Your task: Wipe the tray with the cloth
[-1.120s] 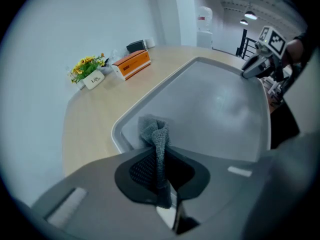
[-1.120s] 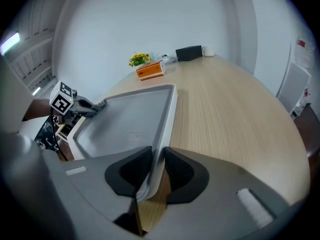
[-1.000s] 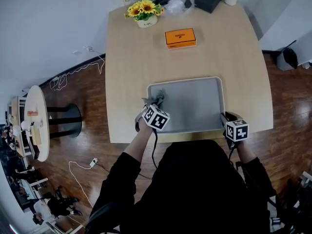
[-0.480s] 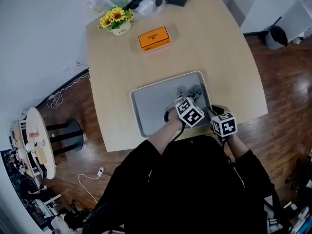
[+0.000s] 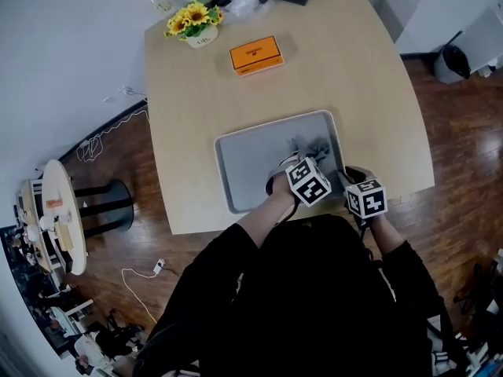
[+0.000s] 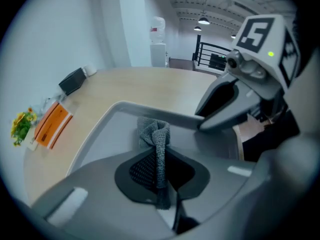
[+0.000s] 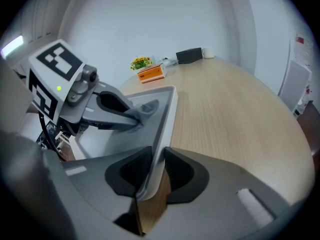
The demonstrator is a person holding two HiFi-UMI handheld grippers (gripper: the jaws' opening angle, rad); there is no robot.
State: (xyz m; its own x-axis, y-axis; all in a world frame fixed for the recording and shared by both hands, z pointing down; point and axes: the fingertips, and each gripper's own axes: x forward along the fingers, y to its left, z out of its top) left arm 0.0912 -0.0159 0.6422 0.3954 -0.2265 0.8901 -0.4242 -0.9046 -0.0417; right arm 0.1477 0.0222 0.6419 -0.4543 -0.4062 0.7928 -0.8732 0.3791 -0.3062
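Tray (image 5: 244,163), just one, one cloth (image 5: 314,145), one box (image 5: 255,55)

cloth (image 5: 312,146) in tray (image 5: 250,165) | box (image 5: 255,55) behind tray | flowers (image 5: 192,17) left of box

Bright, even indoor light; ceiling lamps (image 6: 202,20) glow far beyond the left gripper (image 6: 161,159). Both gripper views bulge, dark at the corners. The cloth (image 6: 154,134) in the left jaws looks sharp; the tray (image 7: 167,116) edge in the right gripper (image 7: 157,156) blurs.
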